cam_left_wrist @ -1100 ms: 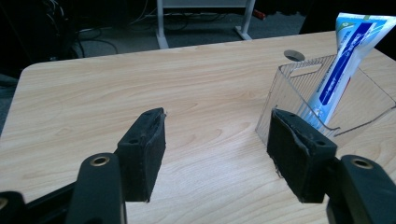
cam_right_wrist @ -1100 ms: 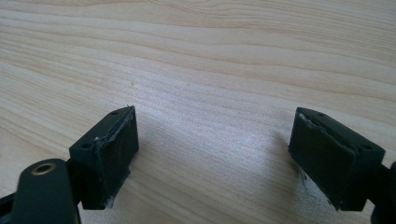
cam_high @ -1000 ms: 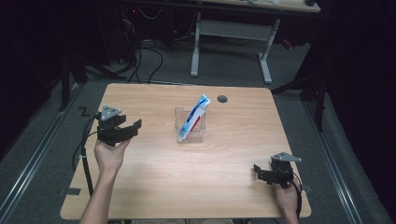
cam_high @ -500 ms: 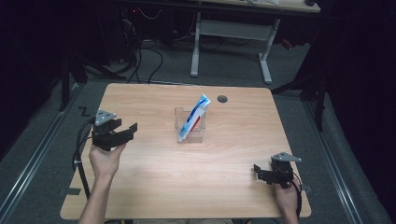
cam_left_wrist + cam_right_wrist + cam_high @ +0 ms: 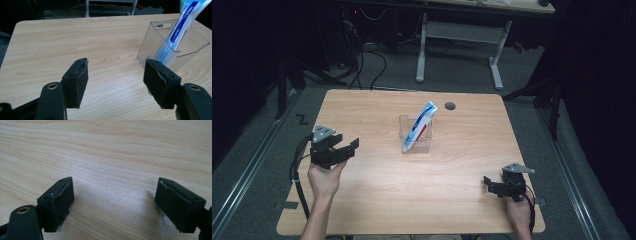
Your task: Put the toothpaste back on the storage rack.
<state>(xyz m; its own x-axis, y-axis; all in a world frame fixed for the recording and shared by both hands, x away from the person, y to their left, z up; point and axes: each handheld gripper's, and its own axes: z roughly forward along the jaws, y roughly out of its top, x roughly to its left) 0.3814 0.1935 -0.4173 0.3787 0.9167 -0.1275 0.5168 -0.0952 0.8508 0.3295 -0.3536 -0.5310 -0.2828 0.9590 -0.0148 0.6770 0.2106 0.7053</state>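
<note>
High view: left gripper (image 5: 346, 148) near table's (image 5: 377, 200) left edge, jaws wide, empty; right gripper (image 5: 488, 185) near front right corner, well apart from box. Clear plastic box (image 5: 416, 142) at table centre; toothpaste tube (image 5: 420, 125) leans inside, top past rim. Round hole (image 5: 450, 106) behind box. Left gripper view: box has ribbed walls and hanging slot; tube white, blue, red; print unreadable. Right gripper view: jaws wide, nothing between, over bare pale wood grain; pads black, frayed edges.
</note>
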